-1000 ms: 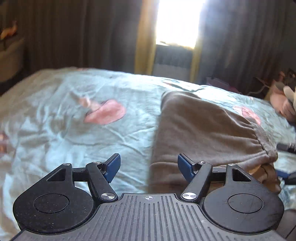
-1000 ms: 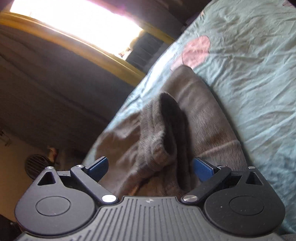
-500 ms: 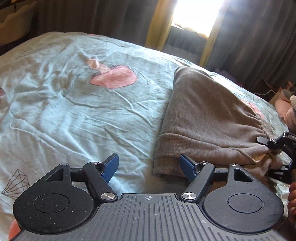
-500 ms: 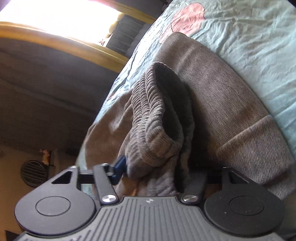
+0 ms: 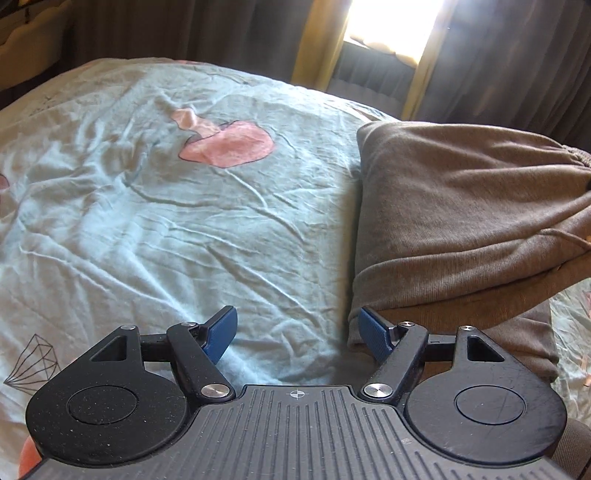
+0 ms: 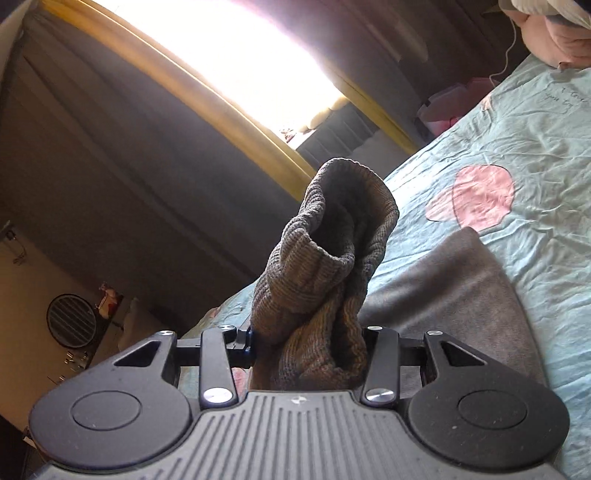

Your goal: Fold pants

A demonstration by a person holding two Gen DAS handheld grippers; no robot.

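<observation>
Right tongs [image 6: 308,349] clamped on bunched ribbed cuff of brown knitted pants [image 6: 332,266], pads mostly hidden by cloth. Left tongs [image 5: 297,334] apart, empty, over wrinkled pale-blue bedsheet [image 5: 147,221]; folded pants beside right blue pad [image 5: 375,334], cut off rightward.

Daylight enters through the window [image 6: 236,62], which is blown out to white with flare spilling onto the dark curtains [image 5: 207,33]. The bedsheet [image 5: 147,221] is softly lit, its creases shadowed. The room's far corners stay dim. Fisheye distortion bends the window frame; both views are sharp.
</observation>
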